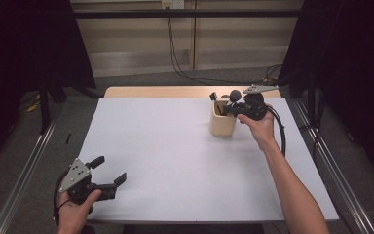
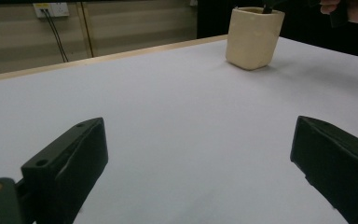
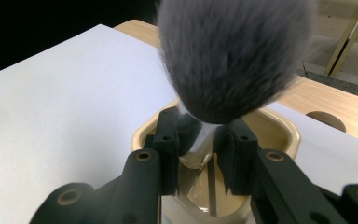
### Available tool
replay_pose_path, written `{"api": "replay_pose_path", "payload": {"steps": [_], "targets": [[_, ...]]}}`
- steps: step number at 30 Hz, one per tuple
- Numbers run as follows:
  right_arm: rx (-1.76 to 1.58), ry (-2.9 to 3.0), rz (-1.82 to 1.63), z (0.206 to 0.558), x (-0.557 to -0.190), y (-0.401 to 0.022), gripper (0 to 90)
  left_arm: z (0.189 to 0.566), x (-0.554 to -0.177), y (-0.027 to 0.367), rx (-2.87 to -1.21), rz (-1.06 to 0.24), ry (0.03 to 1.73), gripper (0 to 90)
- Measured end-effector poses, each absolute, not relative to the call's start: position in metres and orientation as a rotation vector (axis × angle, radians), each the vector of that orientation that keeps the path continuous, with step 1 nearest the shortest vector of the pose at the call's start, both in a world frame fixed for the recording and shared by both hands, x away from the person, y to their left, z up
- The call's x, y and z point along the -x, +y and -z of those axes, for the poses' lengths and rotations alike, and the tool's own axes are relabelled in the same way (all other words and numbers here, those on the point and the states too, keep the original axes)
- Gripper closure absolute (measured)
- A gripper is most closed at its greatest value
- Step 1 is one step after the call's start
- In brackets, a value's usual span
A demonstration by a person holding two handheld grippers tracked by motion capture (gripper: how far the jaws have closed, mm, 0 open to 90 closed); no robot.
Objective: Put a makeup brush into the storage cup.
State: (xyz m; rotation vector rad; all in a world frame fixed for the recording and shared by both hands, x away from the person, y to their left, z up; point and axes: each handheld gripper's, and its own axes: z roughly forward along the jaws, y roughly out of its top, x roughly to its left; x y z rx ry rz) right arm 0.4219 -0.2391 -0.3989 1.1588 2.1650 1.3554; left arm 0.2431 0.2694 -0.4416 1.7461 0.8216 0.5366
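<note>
Right gripper (image 3: 200, 140) clamps a brush (image 3: 233, 56) by its ferrule above the cream cup (image 1: 222, 122); left gripper (image 1: 108, 171) released; cup contents seemingly a dark stick

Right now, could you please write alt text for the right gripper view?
The right hand-held gripper clamps the silver ferrule of a dark, fluffy brush over a cream cup on a white table.
</note>
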Motion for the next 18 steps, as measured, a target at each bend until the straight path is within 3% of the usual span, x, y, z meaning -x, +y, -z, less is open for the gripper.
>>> {"api": "replay_pose_path", "payload": {"steps": [7,18], "targets": [[-1.182,2.144,-1.37,0.4043,-0.4205,-0.2364,69.3,0.4417,-0.2436,0.2697,-1.743,-0.529,0.831,3.8],[-1.251,2.028,-1.394,0.4075,-0.414,-0.2424,19.7,0.4418,-0.2444,0.2697,-1.748,-0.53,0.826,3.8]]}}
